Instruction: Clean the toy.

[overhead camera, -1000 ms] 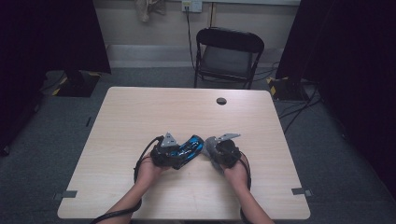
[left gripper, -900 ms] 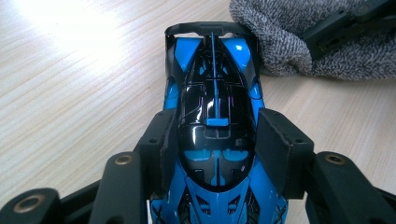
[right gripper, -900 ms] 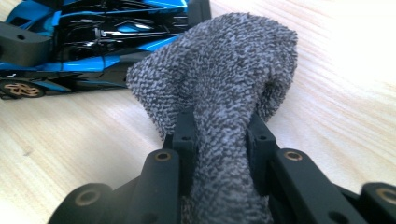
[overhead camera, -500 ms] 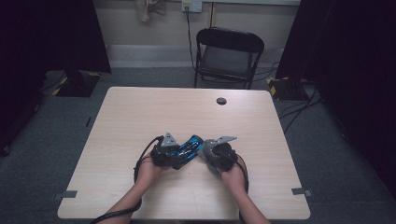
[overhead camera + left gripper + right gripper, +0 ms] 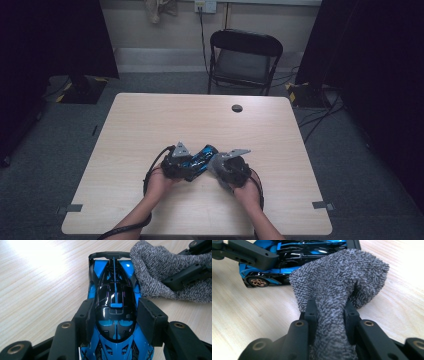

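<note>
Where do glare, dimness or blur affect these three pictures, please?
Left gripper view: a blown-out glare patch on the table at upper left, and highlights on the toy car. High view: dim, with dark surroundings. Right gripper view: the grey cloth is sharp, its lowest part slightly soft.

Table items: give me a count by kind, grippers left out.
Toy car: 1
Grey cloth: 1
Small black disc: 1
Total: 3
</note>
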Demonstrator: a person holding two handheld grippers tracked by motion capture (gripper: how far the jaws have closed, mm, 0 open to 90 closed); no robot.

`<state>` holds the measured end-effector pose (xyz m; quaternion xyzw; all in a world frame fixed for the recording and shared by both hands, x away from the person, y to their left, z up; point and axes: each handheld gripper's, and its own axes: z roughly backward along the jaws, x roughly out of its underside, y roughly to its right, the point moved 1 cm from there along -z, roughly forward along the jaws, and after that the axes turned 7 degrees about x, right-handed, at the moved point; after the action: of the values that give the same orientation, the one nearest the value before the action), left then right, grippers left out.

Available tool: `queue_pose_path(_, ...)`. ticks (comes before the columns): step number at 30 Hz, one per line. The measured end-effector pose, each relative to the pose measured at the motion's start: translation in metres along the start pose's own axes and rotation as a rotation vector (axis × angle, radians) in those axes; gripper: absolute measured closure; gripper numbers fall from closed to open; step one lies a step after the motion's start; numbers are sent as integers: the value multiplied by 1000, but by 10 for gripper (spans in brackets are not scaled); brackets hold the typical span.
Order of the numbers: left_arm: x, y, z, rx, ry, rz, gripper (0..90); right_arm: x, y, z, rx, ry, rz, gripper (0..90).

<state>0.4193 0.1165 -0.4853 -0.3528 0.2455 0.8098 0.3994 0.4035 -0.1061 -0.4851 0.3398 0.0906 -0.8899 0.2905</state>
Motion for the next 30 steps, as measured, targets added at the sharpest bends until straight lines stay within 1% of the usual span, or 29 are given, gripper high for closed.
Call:
queue_pose_path(7,0,0,0,-5,4,1,491,-1,-6,0,-16,-3,16,720)
queue_pose_path(8,0,0,0,1,0,1,491,-1,-8,0,-31,-5,18,720)
queue_pose_path(13,0,0,0,-5,2,1,491,-2,-12,0,-51,-9,27,721)
queue_pose_path(22,0,0,0,-3,0,1,491,-1,-23,0,-84,-5,45,720)
queue_pose_path(23,0,0,0,-3,-4,-3,491,-1,-27,0,-99,-4,57,720)
queue_pose_path(24,0,0,0,-3,-4,-3,491,-1,-27,0,-99,-4,57,720)
queue_pose_path(26,0,0,0,-8,-1,-2,491,-1,-33,1,-109,-2,70,720)
queue_pose_path(30,0,0,0,-8,-1,-2,492,-1,-39,1,-123,-7,86,720)
